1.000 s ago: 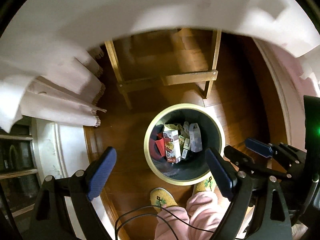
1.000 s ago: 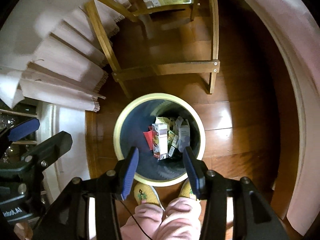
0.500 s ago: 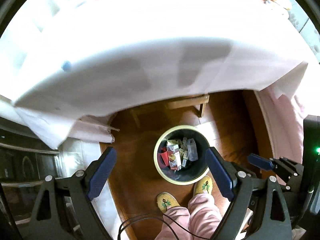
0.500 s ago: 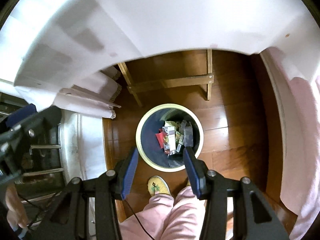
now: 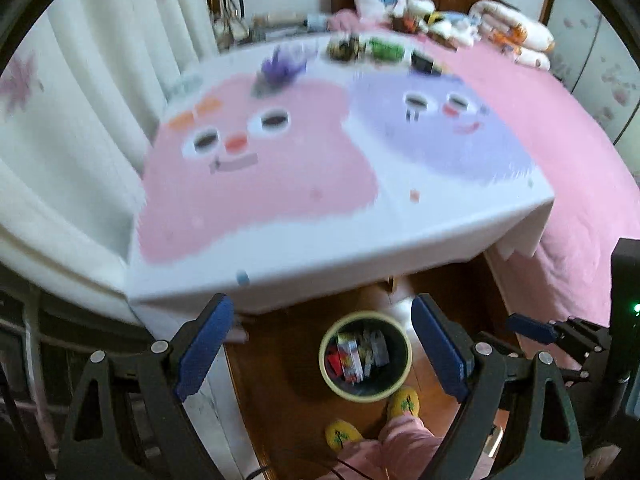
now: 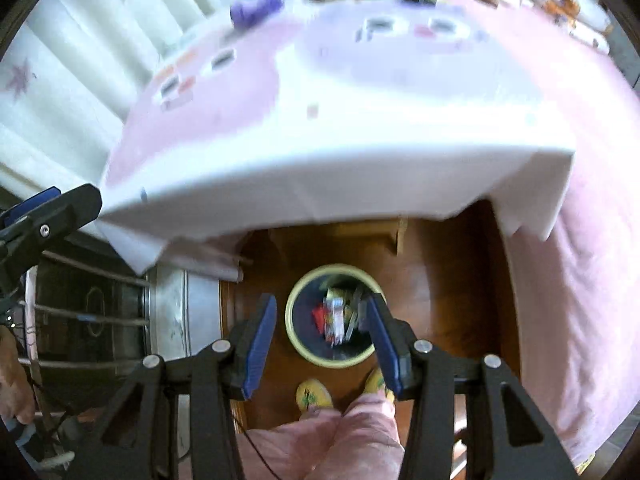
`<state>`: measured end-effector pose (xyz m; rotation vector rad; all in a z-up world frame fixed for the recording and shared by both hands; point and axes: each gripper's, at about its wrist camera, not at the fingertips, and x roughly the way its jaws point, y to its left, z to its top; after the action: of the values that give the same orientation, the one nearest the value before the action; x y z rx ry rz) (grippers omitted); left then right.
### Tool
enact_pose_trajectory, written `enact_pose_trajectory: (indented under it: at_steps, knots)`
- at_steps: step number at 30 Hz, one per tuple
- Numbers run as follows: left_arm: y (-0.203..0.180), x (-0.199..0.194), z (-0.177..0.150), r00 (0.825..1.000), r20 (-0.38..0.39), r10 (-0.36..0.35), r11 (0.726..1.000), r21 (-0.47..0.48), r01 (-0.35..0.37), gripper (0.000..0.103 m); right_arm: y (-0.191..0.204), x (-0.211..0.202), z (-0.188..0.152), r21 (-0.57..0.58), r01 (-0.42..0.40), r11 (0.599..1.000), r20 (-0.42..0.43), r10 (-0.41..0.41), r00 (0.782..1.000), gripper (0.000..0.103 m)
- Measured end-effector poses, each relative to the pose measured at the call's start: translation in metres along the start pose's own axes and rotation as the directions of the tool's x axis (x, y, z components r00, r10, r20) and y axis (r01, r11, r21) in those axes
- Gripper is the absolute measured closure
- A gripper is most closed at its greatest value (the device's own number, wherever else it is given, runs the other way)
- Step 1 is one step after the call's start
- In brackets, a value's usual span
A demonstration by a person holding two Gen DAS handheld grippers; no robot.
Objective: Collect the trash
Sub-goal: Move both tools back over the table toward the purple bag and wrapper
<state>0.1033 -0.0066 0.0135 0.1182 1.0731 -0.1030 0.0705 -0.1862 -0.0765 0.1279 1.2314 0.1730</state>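
A round bin [image 5: 366, 356] with a pale yellow rim stands on the wooden floor below the table edge; it also shows in the right wrist view [image 6: 334, 320]. Cartons and wrappers [image 5: 354, 354] lie inside it. My left gripper [image 5: 322, 346] is open and empty, high above the bin. My right gripper [image 6: 322, 338] is open and empty, also high above the bin. On the far side of the table lie a purple crumpled thing [image 5: 282, 66], a green item [image 5: 386, 48] and dark small items [image 5: 426, 64], all blurred.
The table's cloth [image 5: 280, 168] has pink and purple cartoon faces. A pink bed [image 5: 560, 152] lies to the right with pillows at the back. White curtains [image 5: 80, 92] hang left. The person's yellow slippers [image 5: 404, 400] stand beside the bin.
Both grippers have risen from just above the bin to above table height. The tabletop and its items have come into view. Both stay open and empty.
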Motion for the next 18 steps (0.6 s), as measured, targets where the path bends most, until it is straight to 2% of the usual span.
enact_pose_trajectory:
  at_steps: [6,10,12,15,18]
  knots:
    - [0.013,-0.031,0.047,0.994,0.097,0.041,0.999,-0.018,-0.039,0.014,-0.003,-0.044,0.039,0.019,0.009,1.0,0.132,-0.011,0.991,0.056]
    - [0.022,-0.026,0.077,0.996,0.084,0.028,0.998,-0.056,-0.024,0.013,-0.01,-0.06,0.072,0.019,-0.004,1.0,0.194,0.001,0.981,0.056]
    - [0.026,-0.018,0.094,0.998,0.068,0.0,0.997,-0.083,0.005,0.014,-0.014,-0.063,0.092,0.01,-0.022,1.0,0.211,0.019,0.977,0.056]
    - [0.034,0.0,0.128,0.998,0.046,-0.047,0.99,-0.134,0.053,0.014,-0.021,-0.059,0.132,-0.016,-0.048,0.999,0.227,0.05,0.973,0.056]
    - [0.041,0.024,0.168,0.998,0.031,-0.063,0.979,-0.193,0.068,0.014,-0.03,-0.048,0.174,-0.048,-0.085,0.995,0.224,0.093,0.97,0.056]
